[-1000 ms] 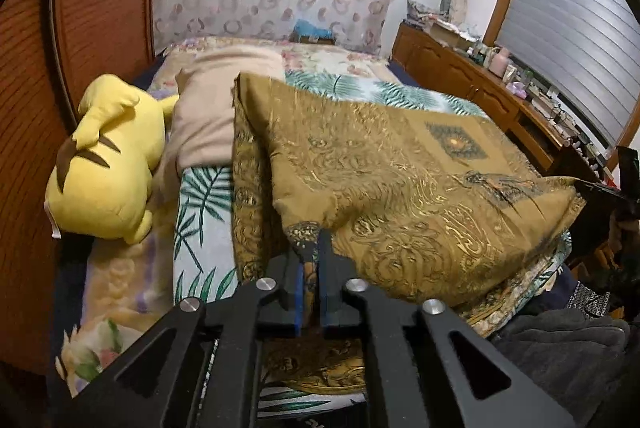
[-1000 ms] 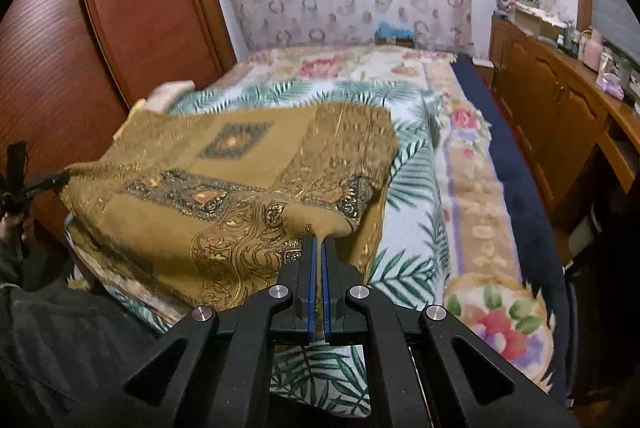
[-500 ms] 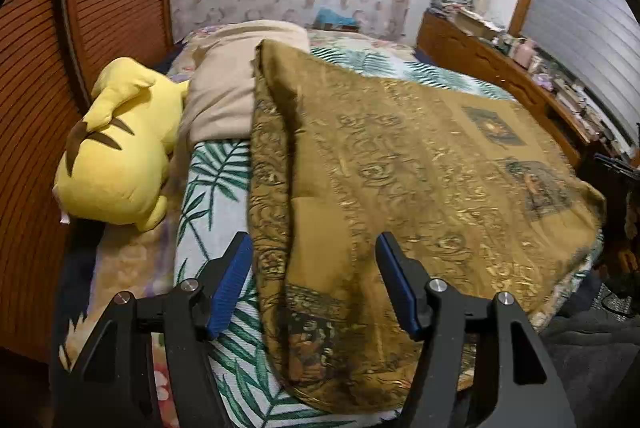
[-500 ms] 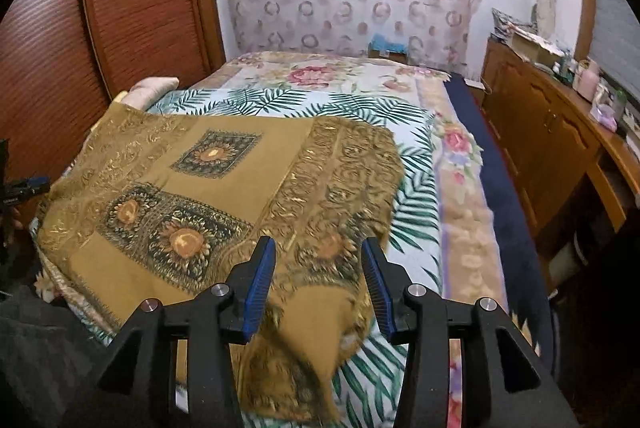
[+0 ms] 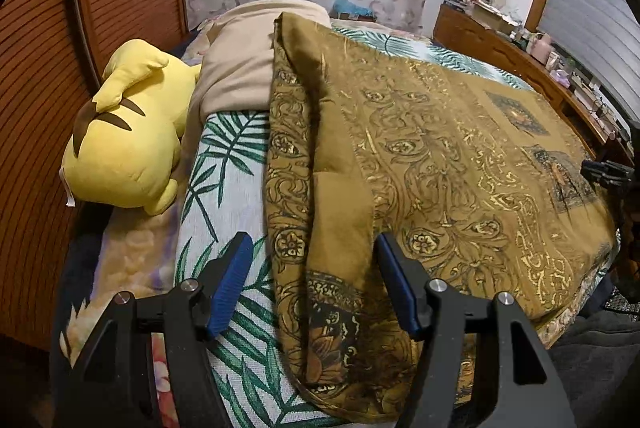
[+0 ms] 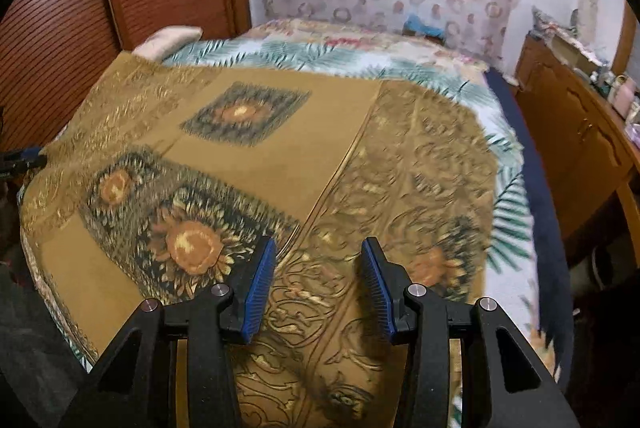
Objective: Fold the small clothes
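A golden-brown patterned cloth (image 5: 440,156) lies spread over the bed, its near left edge doubled over in a long fold. My left gripper (image 5: 311,244) hovers open just above that folded edge, and the blue pads touch nothing. The same cloth (image 6: 280,156) fills the right wrist view, with dark sunflower squares on it. My right gripper (image 6: 318,246) stands open over the cloth's near edge, its pads clear of the fabric. That view is motion-blurred. Each gripper shows as a small dark shape at the far edge of the other's view.
The bed's palm-leaf sheet (image 5: 224,180) shows left of the cloth. A yellow plush toy (image 5: 120,156) and a beige pillow (image 5: 244,60) lie at the left. A slatted wooden wall (image 5: 40,68) stands behind them. A wooden dresser (image 6: 580,132) runs along the right.
Both grippers were shut on the cloth's corners and have opened and let go. The cloth now lies flat on the bed. The right gripper has swung over the cloth and sunk.
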A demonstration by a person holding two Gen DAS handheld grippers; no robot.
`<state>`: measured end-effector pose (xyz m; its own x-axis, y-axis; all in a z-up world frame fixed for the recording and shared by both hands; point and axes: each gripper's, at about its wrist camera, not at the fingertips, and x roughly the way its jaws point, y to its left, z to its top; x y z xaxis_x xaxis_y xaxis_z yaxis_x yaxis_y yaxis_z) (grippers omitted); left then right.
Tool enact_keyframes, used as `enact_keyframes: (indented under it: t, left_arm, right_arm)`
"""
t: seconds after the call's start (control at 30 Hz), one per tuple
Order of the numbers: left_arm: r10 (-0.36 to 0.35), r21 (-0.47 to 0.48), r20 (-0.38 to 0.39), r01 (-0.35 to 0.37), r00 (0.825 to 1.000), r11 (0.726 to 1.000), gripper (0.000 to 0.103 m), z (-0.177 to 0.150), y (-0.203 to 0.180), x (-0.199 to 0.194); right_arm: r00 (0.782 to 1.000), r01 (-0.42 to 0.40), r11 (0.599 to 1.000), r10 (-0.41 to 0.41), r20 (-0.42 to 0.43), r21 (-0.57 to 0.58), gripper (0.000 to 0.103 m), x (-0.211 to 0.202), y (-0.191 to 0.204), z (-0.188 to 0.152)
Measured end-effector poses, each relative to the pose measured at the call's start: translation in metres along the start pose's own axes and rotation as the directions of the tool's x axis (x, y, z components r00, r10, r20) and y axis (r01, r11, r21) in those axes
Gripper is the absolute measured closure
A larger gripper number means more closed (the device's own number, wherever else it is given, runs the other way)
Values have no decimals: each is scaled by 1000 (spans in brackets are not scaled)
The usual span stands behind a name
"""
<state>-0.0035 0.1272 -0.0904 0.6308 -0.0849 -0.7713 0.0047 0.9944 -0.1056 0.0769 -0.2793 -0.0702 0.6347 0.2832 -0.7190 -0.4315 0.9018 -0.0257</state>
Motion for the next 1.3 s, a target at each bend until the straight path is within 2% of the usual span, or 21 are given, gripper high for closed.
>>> enact_keyframes:
  t: [0.17, 0.33, 0.6, 0.7, 0.77, 0.8, 0.87, 0.93, 1.03, 1.13, 1.3]
  left_arm:
    - [12, 2, 9, -12, 1000, 1000, 38, -3, -1, 2]
    - [64, 30, 27, -64, 998, 997, 35, -5, -10, 5]
    - [75, 0, 60, -75, 995, 997, 33, -9, -10, 4]
    - [42, -13, 71, -41, 997, 999, 34, -11, -8, 2]
    - [28, -27, 81, -26, 996, 999, 52, -13, -6, 0]
    - [14, -38, 84, -11, 996, 999, 53, -13, -4, 0]
    - [-16, -54, 87, 20, 996, 998, 69, -13, -2, -1]
    - [-34, -59, 85, 39, 996, 998, 76, -13, -2, -1]
    - [-76, -66, 83, 81, 994, 995, 96, -11, -4, -2]
    - [-96, -55, 136, 104, 986, 993, 97, -3, -12, -12]
    - [-180, -18, 219, 188, 959, 982, 98, 16, -34, -32]
  right_arm:
    - [999, 12, 1000, -12, 32, -6, 56, 6, -1, -4]
    - [997, 11, 1000, -11, 73, -6, 54, 5, 0, -15]
    - [996, 18, 1000, -17, 87, -2, 53, 4, 4, -21]
    - [996, 14, 1000, -14, 88, 0, 53, 4, 4, -21]
    - [996, 15, 1000, -15, 88, 1, 53, 4, 4, -21]
    - [996, 15, 1000, -15, 88, 1, 53, 4, 4, -21]
    - [996, 14, 1000, -14, 88, 1, 53, 4, 4, -21]
    - [996, 13, 1000, -13, 87, 0, 53, 4, 3, -21]
    - [996, 11, 1000, -11, 88, 3, 53, 4, 2, -21]
    - [996, 12, 1000, -13, 90, 4, 53, 4, 2, -21]
    - [996, 11, 1000, -11, 90, 4, 53, 4, 2, -21]
